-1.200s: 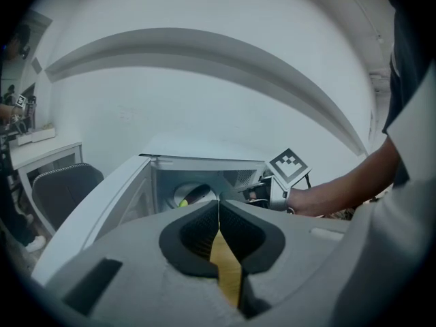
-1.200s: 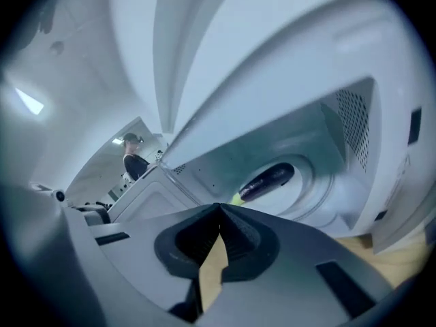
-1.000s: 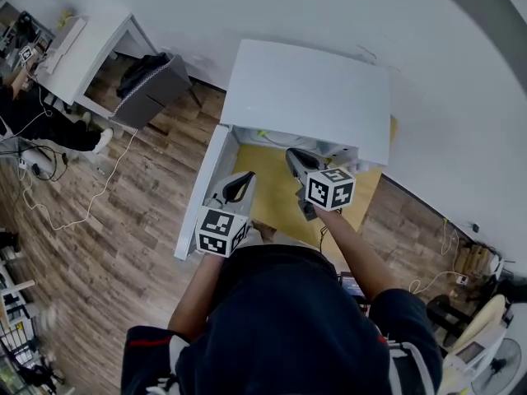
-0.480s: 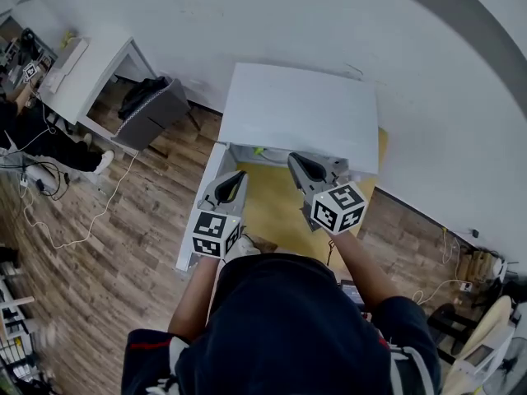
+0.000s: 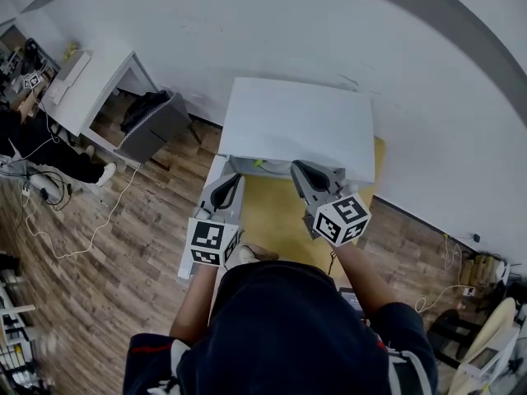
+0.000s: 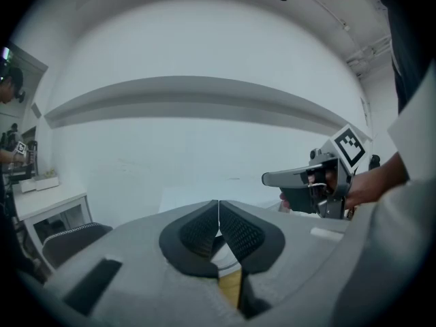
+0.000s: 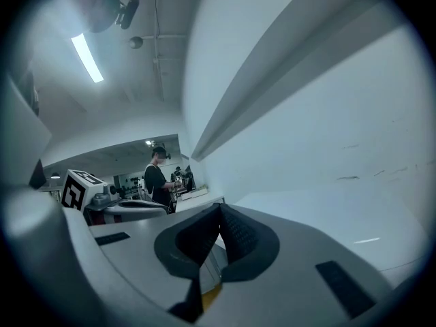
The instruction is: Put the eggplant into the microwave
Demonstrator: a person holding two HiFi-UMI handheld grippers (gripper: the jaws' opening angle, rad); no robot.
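1. Eggplant location: not visible in any view, so its position cannot be stated. No view shows a unit that can be identified with certainty as the microwave.
2. Left tool: clenched, pads meeting, nothing between them.
3. Right tool: clenched in the same way and empty.
4. Position: both tools are held side by side, near each other, over the yellow surface. Their tips are close to the front edge of the white tabletop.
5. Hazard, probable: a forward reach may strike that front edge, since the white slab overhangs the yellow surface.
6. Hazard, probable: the tools may knock together if either swings inward.
7. Hazard, probable: clenched jaws cannot take the eggplant. They must be released first, or they will push it away.
8. Open room: the wood floor to the left is free. A white side panel bounds the left side and the wall closes the far side.
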